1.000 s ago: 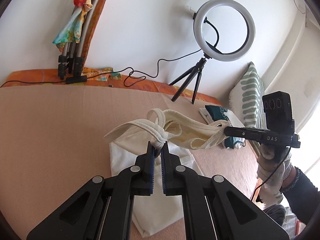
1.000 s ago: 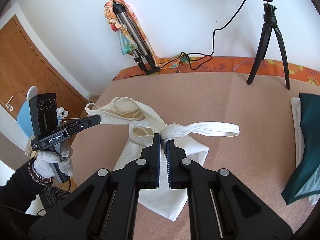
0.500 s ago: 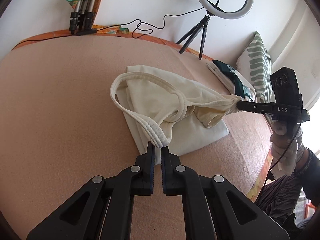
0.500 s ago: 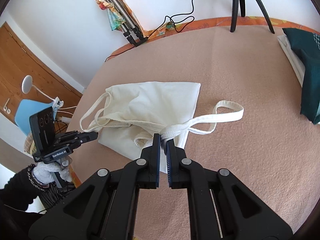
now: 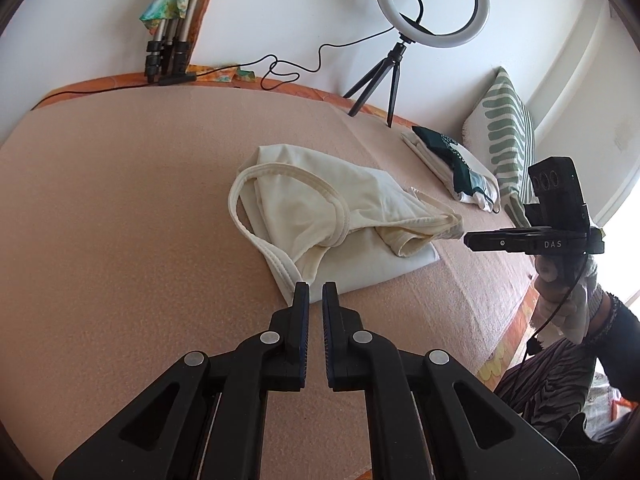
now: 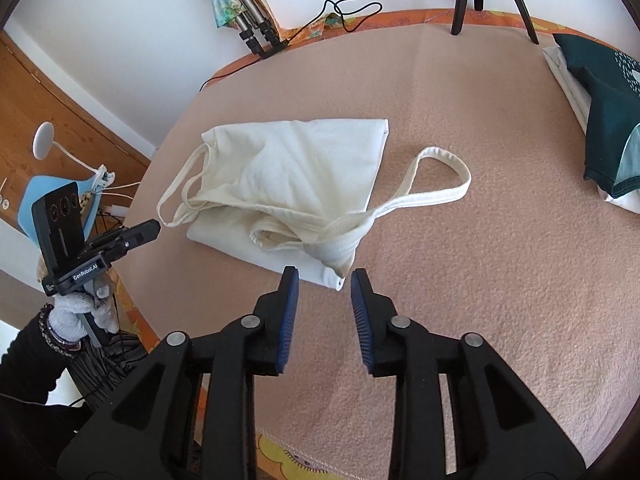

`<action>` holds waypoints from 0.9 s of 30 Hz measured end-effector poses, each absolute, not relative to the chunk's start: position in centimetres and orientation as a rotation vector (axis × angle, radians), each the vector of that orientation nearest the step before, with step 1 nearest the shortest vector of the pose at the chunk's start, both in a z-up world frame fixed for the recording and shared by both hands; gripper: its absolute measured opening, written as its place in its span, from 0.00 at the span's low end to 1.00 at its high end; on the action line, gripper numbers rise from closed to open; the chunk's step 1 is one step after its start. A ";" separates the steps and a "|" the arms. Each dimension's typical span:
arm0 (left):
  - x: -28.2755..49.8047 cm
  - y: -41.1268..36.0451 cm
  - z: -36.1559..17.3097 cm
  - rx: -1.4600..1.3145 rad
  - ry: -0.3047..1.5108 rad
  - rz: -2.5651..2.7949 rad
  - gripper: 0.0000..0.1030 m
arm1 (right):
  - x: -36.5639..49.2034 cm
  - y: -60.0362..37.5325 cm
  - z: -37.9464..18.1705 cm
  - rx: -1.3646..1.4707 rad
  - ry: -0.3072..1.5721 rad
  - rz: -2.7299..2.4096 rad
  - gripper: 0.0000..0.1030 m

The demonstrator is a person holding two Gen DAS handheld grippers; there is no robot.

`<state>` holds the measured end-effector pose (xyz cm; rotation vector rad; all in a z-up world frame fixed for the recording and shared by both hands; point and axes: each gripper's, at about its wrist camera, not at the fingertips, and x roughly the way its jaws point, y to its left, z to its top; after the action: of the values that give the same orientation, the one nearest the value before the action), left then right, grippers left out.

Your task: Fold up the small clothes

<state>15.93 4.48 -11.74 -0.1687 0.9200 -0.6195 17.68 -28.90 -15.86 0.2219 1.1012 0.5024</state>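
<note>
A cream strappy top (image 5: pixel 340 220) lies folded over itself on the pink blanket (image 5: pixel 120 220); it also shows in the right wrist view (image 6: pixel 296 172). One strap loop (image 6: pixel 440 176) lies loose to its right. My left gripper (image 5: pixel 311 292) hovers just short of the top's near edge, its jaws slightly apart and empty. My right gripper (image 6: pixel 324 280) is open and empty, just short of the bunched strap end (image 6: pixel 336 248). Each gripper also shows in the other's view, the right (image 5: pixel 472 240) and the left (image 6: pixel 154 226), at the top's sides.
A pile of folded clothes, white and dark teal (image 6: pixel 600 108), lies at the right of the bed (image 5: pixel 460 168). A ring light on a tripod (image 5: pixel 400 40) stands at the back. A striped pillow (image 5: pixel 504 140) leans far right. A folded tripod (image 5: pixel 168 40) leans on the wall.
Both grippers carried the straps down and toward me, folding the top over itself on the blanket. Then both let go: the right opened wide, the left slightly.
</note>
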 end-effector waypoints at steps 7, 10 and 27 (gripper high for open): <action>17.1 5.4 -11.4 -0.216 0.912 -0.543 0.32 | 15.1 -28.9 -12.0 0.133 0.990 0.520 0.30; 18.9 5.9 -13.0 -0.320 1.001 -0.516 0.38 | 16.3 -28.8 -11.2 0.142 0.955 0.487 0.30; 15.4 3.9 -11.9 -0.025 0.910 -0.659 0.05 | 19.8 -22.5 -16.7 -0.123 1.123 0.535 0.30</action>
<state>15.39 3.92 -11.85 -0.0247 0.9103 -0.6591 19.83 -22.49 -16.73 -0.1233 1.1225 0.5349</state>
